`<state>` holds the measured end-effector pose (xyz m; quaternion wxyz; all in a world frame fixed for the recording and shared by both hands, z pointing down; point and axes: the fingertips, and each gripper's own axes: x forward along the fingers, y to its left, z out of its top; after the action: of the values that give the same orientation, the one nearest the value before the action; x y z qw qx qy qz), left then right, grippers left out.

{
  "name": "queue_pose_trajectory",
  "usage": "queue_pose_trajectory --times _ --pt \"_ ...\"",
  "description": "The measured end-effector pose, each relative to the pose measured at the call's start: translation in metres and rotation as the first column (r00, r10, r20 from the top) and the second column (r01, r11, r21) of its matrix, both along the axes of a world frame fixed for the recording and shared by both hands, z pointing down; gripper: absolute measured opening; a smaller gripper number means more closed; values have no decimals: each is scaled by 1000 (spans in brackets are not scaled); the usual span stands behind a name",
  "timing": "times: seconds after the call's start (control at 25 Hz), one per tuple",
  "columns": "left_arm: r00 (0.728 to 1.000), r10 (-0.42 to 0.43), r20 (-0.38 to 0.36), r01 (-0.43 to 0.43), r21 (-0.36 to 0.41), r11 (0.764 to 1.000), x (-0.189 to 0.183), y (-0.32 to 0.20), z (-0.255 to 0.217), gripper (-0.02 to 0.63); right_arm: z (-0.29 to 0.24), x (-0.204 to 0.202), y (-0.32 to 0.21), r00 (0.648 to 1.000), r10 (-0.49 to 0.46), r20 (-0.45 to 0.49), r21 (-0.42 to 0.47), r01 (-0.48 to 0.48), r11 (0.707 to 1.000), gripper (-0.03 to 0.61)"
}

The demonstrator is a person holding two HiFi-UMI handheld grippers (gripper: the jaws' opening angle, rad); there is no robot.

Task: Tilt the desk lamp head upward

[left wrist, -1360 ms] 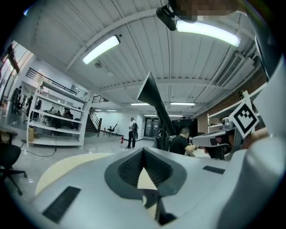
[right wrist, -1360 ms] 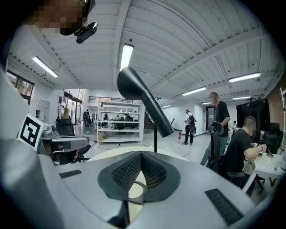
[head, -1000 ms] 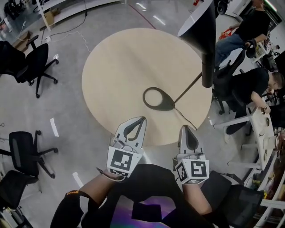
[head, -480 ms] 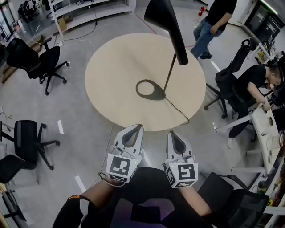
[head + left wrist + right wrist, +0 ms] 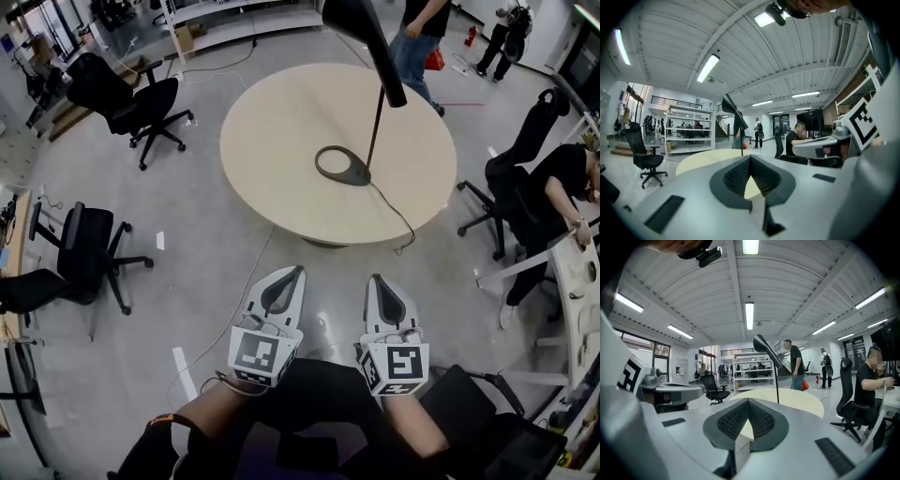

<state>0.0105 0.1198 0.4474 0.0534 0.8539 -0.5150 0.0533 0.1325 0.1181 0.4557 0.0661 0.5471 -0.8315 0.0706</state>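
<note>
Two sets of tongs hang low at 6 o'clock in the head view, well short of the work. The white left tongs (image 5: pixel 296 271) and the white right tongs (image 5: pixel 375 279) both have their jaws pressed together with nothing between them, as each one's own view shows. The black desk lamp on its slim pole (image 5: pixel 376 127) stands toward 12 o'clock from them on the round, pale wooden counter (image 5: pixel 281 131). Its flat teardrop base (image 5: pixel 342 166) lies near the counter's middle, and its black cone-shaped head (image 5: pixel 364 21) sits atop the pole, wide end toward 11 o'clock. The step in hand looks like the approach, and the lamp is untouched. Next, I judge, one pair must reach forward and up to the head, part its jaws, clamp the cone or its neck and swing it upward. The other could steady the pole so the base does not slide.
</note>
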Motion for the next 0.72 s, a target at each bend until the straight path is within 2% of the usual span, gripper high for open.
queue_pose_trajectory --times 0.2,0.32,0.72 --pt "1000 -22 19 22 20 1000 -9 23 -3 48 -7 -9 21 1000 -25 12 8 25 1000 9" --pt "999 -28 36 28 -13 1000 -18 31 1 48 -10 -17 25 999 -33 15 7 33 999 9" --pt "998 -48 43 48 -9 999 -70 29 10 48 -7 -59 26 1000 1 3 1 -1 1000 9"
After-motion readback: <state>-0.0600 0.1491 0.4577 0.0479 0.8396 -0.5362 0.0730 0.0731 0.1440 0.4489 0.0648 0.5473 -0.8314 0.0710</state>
